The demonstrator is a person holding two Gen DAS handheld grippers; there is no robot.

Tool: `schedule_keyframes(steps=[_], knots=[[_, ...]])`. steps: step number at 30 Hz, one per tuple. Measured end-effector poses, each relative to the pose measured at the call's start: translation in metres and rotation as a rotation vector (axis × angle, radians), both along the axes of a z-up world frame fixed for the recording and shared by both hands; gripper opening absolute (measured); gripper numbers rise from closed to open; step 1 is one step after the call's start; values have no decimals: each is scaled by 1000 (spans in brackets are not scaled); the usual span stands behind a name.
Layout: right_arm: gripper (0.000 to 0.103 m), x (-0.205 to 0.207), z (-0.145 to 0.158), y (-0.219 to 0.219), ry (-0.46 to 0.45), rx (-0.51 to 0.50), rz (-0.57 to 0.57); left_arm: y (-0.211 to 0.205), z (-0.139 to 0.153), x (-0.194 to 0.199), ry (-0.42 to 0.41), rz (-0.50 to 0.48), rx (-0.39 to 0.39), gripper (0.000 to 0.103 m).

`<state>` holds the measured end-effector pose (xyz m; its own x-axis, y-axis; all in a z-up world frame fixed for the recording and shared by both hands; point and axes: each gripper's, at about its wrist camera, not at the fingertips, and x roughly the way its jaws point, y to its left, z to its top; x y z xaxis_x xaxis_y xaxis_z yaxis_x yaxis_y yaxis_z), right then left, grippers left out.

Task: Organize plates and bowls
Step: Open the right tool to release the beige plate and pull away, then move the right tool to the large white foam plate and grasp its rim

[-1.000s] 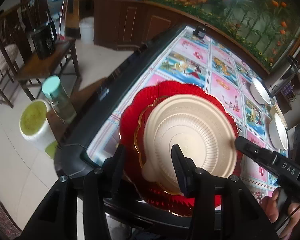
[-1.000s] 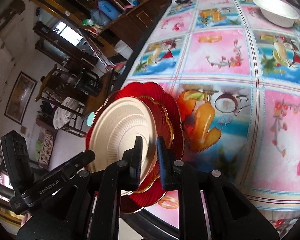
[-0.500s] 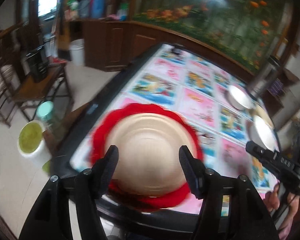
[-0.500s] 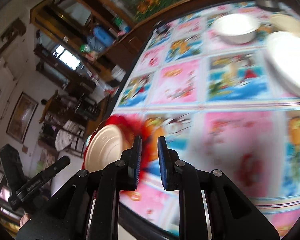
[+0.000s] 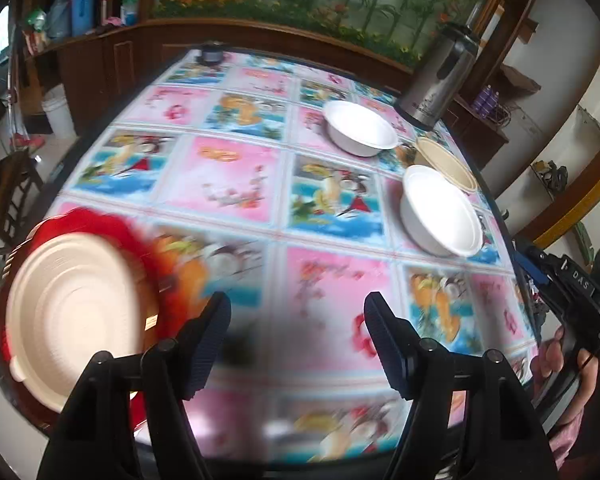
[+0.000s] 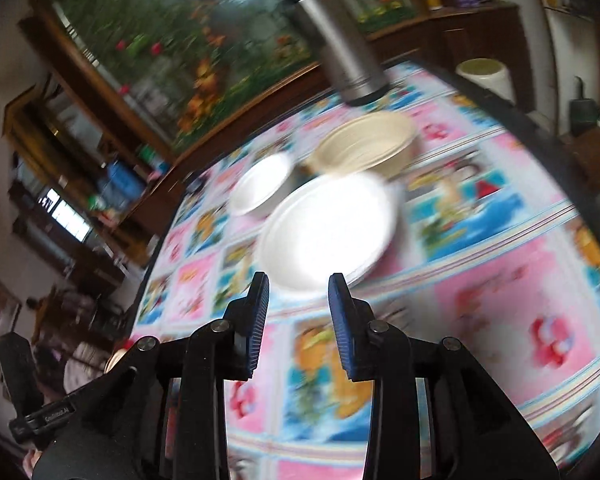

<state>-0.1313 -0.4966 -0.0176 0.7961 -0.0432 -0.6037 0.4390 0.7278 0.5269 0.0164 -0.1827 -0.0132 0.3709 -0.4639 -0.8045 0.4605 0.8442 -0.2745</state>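
your left tongs (image 5: pixel 296 336) have just been spreading, nothing between them; the beige plate (image 5: pixel 76 312) sits on the red plate (image 5: pixel 100 220) at the surface (image 5: pixel 228 176) edge. your right tongs (image 6: pixel 298 316) have just been parting, empty, before the white bowl (image 6: pixel 328 228)

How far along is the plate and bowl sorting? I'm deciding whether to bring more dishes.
Done: the beige plate sits stacked on the red plate. In hand: nothing; left gripper and right gripper, jaws just opening, are empty. Left: two white bowls and a beige bowl remain unstacked.
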Motion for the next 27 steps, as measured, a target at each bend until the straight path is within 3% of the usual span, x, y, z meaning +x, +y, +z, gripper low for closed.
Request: schedule_keyframes(steps=[12,17,27], knots=[[30,37,-37,-88,51,106,-60,-104,-14,48,52,-1,36,69],[30,46,-54,-100,38,168,-46,-133,-24,63,68,2,75,69],[30,52,-62,-100,5,207,20,-169,-35,80,101,-7,38,69]])
